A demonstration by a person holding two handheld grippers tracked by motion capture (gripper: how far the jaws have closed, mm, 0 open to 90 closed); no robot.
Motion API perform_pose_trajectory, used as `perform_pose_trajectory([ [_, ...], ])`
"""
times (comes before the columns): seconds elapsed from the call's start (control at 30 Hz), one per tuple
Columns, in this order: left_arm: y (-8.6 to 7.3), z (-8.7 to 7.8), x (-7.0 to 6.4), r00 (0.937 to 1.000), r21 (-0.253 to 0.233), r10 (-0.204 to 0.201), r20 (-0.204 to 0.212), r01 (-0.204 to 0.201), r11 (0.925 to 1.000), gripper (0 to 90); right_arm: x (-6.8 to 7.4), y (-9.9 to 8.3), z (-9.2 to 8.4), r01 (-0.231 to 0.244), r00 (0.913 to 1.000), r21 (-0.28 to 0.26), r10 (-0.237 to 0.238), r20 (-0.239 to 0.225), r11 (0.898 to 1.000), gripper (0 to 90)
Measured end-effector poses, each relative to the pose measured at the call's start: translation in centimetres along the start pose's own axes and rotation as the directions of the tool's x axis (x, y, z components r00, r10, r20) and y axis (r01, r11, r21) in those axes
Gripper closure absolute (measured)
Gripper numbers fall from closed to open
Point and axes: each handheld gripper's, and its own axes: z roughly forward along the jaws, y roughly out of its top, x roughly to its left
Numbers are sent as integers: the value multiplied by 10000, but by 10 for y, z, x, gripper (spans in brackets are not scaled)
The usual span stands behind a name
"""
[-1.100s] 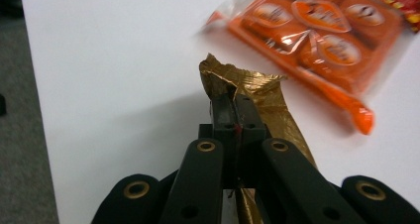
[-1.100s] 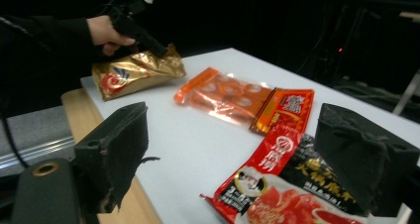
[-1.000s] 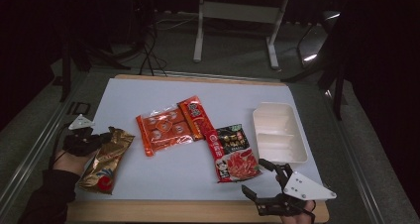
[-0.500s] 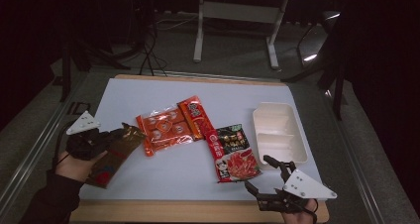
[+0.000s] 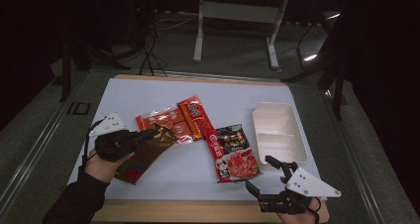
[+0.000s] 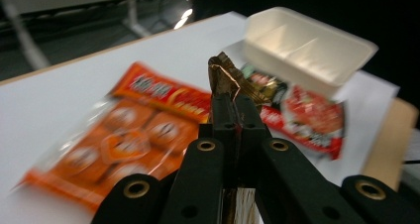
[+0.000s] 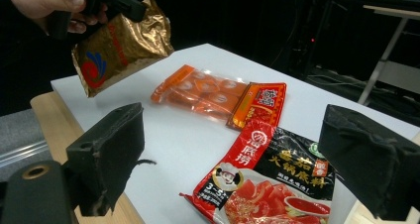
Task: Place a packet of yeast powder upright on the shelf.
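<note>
- The room around the table (image 5: 148,92) is dark; only the white tabletop and what lies on it are lit.
- A bright glint sits on the floor (image 5: 311,57) beyond the table.
- In the left gripper view the orange packet (image 6: 124,135) and the white tray (image 6: 307,43) are soft and blurred, while the black jaws stay sharper.
- The gold pouch (image 7: 121,45) shows foil glare in the right gripper view.
- The near jaw pads there are out of focus.

The crinkled golden-brown foil pouch (image 7: 119,44) looks glossy. The white plastic tray (image 5: 277,135) looks smooth. The black gripper pads (image 7: 111,154) look rough, matt foam.
</note>
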Motion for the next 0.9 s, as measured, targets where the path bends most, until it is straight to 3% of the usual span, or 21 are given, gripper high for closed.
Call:
perform_pose_trajectory([
  [0.13,6,10,-13,9983,-398,200,553,-178,9990,900,0,1,-1,-91,9999,151,92,-53,9998,113],
  [0.3,11,16,-20,9951,-869,-67,990,154,9961,900,-2,3,-2,-292,9995,219,295,-135,9993,133],
  [0.33,13,19,-23,9912,-1057,-26,1321,167,9943,900,-3,6,-1,-281,9995,206,284,-157,9994,136],
  [0.5,17,25,-32,9863,-1309,36,1649,183,9912,900,-4,14,2,-50,9997,279,57,-256,9996,137],
  [0.53,18,30,-35,9817,-1430,-6,1902,283,9893,900,-5,18,5,-84,9992,309,96,-385,9995,159],
  [0.57,18,30,-35,9817,-1430,-6,1902,283,9893,900,-5,18,5,-84,9992,309,96,-385,9995,159],
  [0.6,19,34,-37,9777,-1665,-147,2096,505,9847,900,-7,20,9,-188,9987,231,199,-470,9996,160],
  [0.7,19,39,-41,9766,-1799,-27,2153,424,9828,900,-9,27,14,-167,9988,53,169,-457,9998,164],
  [0.73,20,43,-45,9712,-1987,31,2381,455,9790,900,-10,29,16,-118,9987,30,119,-498,9999,164],
  [0.83,21,50,-49,9677,-2168,33,2521,532,9748,900,-13,37,21,23,9989,-68,-26,-470,10000,164],
  [0.9,22,56,-52,9611,-2133,-29,2761,642,9749,900,-15,42,25,83,9987,-82,-87,-496,9999,164],
])
